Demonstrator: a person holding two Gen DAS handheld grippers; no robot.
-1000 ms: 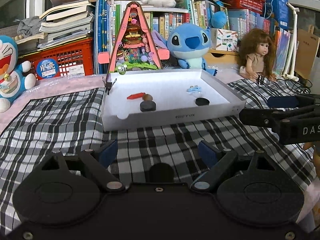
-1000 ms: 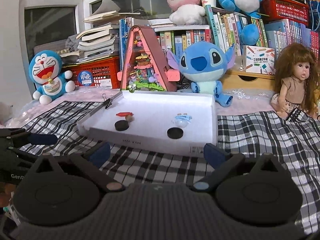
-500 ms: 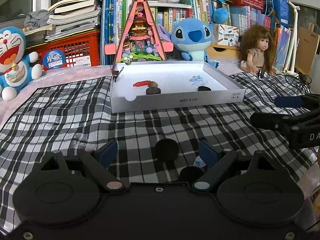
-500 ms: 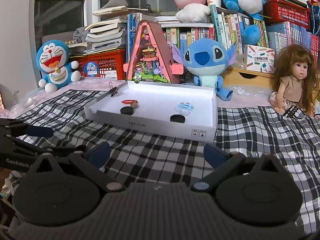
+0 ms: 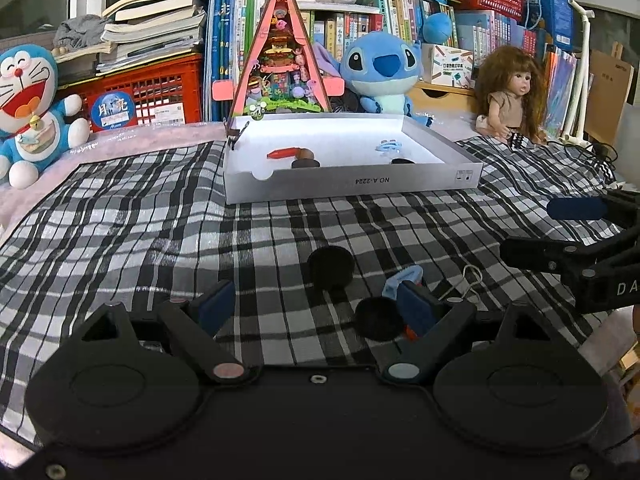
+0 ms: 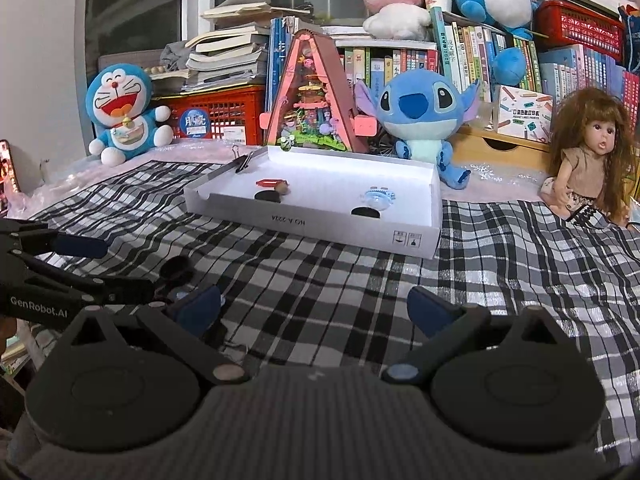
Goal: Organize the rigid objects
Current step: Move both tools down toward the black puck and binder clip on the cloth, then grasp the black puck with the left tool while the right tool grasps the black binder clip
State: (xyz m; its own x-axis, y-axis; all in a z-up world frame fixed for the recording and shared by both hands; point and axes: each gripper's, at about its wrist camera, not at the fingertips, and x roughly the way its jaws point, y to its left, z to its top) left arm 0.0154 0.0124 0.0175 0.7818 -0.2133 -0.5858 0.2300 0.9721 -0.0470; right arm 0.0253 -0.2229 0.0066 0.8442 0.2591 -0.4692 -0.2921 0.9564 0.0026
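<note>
A white shallow box [image 5: 348, 182] [image 6: 312, 222] lies on the plaid cloth and holds a red piece [image 5: 282, 154], a brown bead [image 6: 283, 189], two black discs [image 5: 305, 164] [image 6: 365, 212] and a pale blue clip [image 6: 378, 196]. On the cloth in front of it lie a black disc [image 5: 331, 267] [image 6: 176, 267], a second black disc [image 5: 378, 318], a blue item [image 5: 402, 280] half hidden by a finger, and a wire clip [image 5: 466, 280]. My left gripper [image 5: 316, 308] [image 6: 108, 268] is open over these loose pieces, holding nothing. My right gripper [image 6: 316, 308] [image 5: 532, 228] hangs open and empty to its right.
A binder clip [image 6: 242, 162] grips the box's far left corner. Behind the box stand a pink triangular toy house [image 5: 280, 60], plush toys [image 5: 380, 72] [image 6: 120, 112], a doll [image 6: 588, 160], a red crate [image 5: 152, 92] and shelves of books. The cloth's edge drops off at the right.
Both grippers have drawn back from the box and sunk slightly. The box looks farther away, and the loose discs, blue item and wire clip have come into the left wrist view.
</note>
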